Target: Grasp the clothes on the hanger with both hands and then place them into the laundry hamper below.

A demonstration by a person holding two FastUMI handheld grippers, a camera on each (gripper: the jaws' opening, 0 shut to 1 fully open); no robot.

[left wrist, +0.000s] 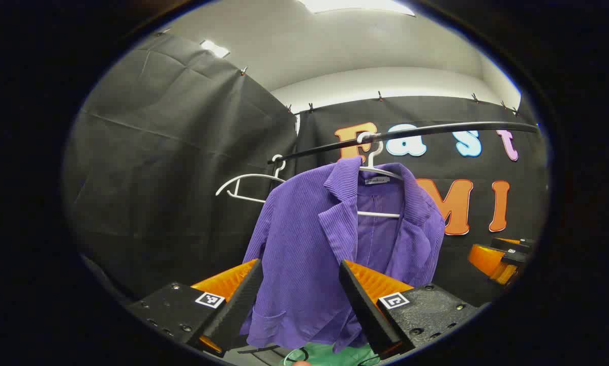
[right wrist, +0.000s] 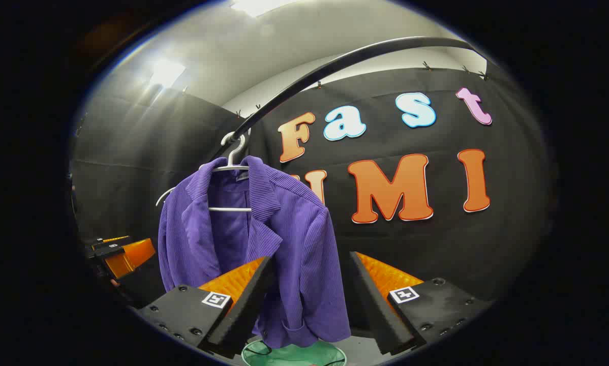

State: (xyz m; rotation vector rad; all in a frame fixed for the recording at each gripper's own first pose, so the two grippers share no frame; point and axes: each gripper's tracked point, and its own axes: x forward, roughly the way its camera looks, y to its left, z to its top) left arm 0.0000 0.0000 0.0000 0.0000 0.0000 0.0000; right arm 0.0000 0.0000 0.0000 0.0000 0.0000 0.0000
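Both grippers were held level and aimed at the purple jacket [left wrist: 335, 244], one from each side of it. The left gripper [left wrist: 299, 290] faced the jacket's open front, its fingers [left wrist: 236, 305] spread wide apart and empty, with the cloth seen in the gap between them but not pressed by either finger. The right gripper [right wrist: 307, 290] pointed at the jacket's sleeve side, its fingers [right wrist: 370, 300] likewise wide apart and gripping nothing; whether a tip brushed the fabric could not be told. The jacket hung on a white hanger [left wrist: 378, 175] hooked over a black rail [left wrist: 436, 131], collar open, hem falling near the grippers. A second white hanger [left wrist: 248, 185] hung bare on the rail beside it. Below the jacket sat the green hamper [right wrist: 294, 353], directly under the hem. In the left gripper view the right gripper appeared at the far edge, well apart from the jacket.
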